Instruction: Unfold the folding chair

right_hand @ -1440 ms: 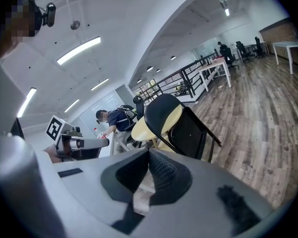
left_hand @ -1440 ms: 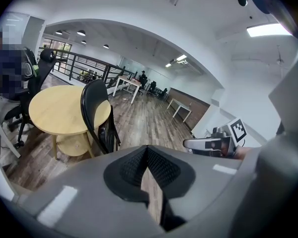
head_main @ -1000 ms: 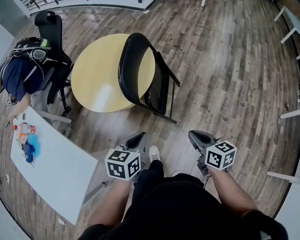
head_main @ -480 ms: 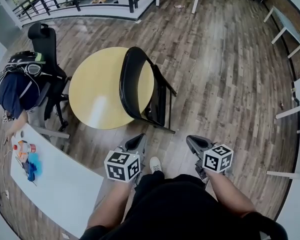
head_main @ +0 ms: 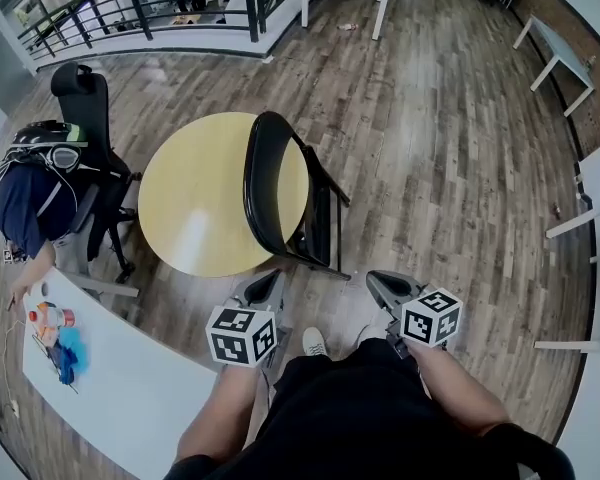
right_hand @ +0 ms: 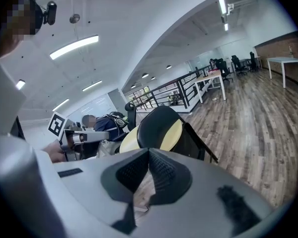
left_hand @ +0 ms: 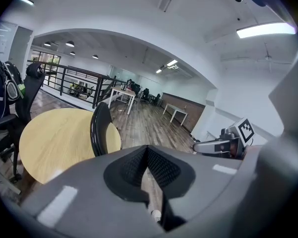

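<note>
The black folding chair (head_main: 285,200) stands folded on the wooden floor, its back against the round yellow table (head_main: 195,203). My left gripper (head_main: 272,279) and right gripper (head_main: 372,277) hover side by side just short of the chair's feet, both shut and empty, touching nothing. In the left gripper view the chair's curved backrest (left_hand: 100,129) rises ahead at left, above the shut gripper (left_hand: 148,151), with the right gripper (left_hand: 219,145) off to the side. In the right gripper view the chair (right_hand: 161,127) fills the middle beyond the shut gripper (right_hand: 149,153).
A person (head_main: 25,193) sits on a black office chair (head_main: 85,98) left of the round table. A white table (head_main: 120,373) with small bottles lies at lower left. A black railing (head_main: 130,3) runs along the far side. White desks (head_main: 585,223) stand at right.
The chair and the round table have drawn closer and lower in the head view as I stepped forward. Both grippers moved toward the chair together and stayed shut.
</note>
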